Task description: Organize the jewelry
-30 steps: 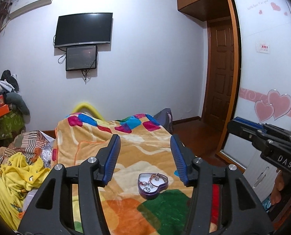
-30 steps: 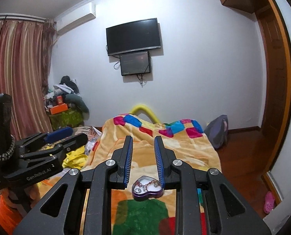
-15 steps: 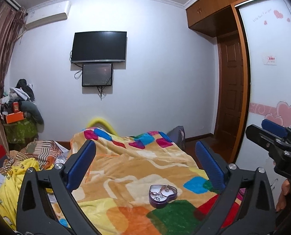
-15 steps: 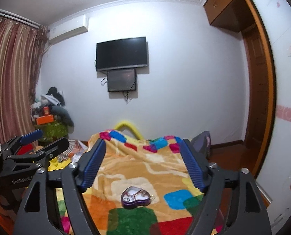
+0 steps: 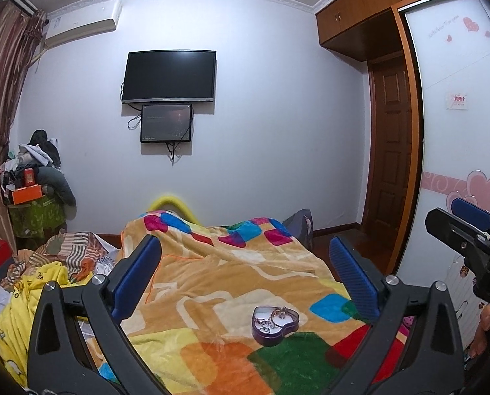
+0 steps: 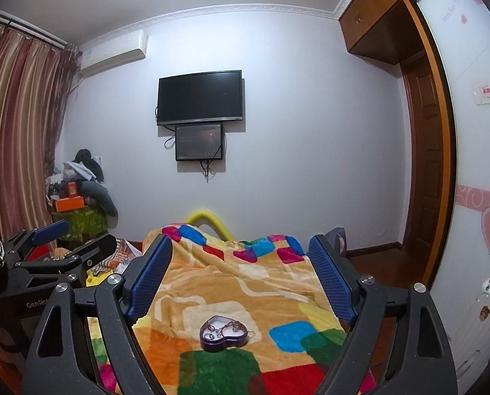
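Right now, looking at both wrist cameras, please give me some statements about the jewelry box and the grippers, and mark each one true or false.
1. The heart-shaped box lies on the blanket. True.
2. The box has its lid on. False: it is uncovered, with jewelry visible inside.
3. The left gripper is shut on the box. False: its jaws stand wide open, with nothing held.
4. The right gripper is open and holds nothing. True.
5. A television hangs on the far wall. True.
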The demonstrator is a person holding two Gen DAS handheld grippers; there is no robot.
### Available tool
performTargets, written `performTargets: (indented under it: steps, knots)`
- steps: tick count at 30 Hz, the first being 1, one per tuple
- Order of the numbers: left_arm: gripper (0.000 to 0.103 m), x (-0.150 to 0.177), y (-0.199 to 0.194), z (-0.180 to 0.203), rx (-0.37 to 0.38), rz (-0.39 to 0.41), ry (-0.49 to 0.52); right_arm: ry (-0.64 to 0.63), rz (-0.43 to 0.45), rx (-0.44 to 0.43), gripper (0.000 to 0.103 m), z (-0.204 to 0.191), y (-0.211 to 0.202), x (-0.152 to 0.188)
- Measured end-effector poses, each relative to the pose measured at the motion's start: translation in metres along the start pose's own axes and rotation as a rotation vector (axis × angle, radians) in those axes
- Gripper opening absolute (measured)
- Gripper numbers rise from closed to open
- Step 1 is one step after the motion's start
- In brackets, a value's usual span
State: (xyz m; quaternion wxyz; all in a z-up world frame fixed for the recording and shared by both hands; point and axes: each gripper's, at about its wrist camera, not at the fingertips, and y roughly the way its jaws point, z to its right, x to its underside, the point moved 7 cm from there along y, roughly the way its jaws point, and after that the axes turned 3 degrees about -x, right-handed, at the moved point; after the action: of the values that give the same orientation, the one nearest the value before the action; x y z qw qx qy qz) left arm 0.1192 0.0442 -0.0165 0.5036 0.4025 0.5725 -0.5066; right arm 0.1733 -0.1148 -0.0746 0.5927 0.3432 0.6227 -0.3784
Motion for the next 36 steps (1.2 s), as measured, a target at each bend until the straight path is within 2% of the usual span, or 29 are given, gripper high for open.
performTargets:
  steps: [36]
  knots:
    - [0.103, -0.002, -0.0013, 0.0086, 0.03, -0.013, -0.014, 0.011, -0.046, 0.0, 0.083, 0.0022, 0.0012, 0.0081]
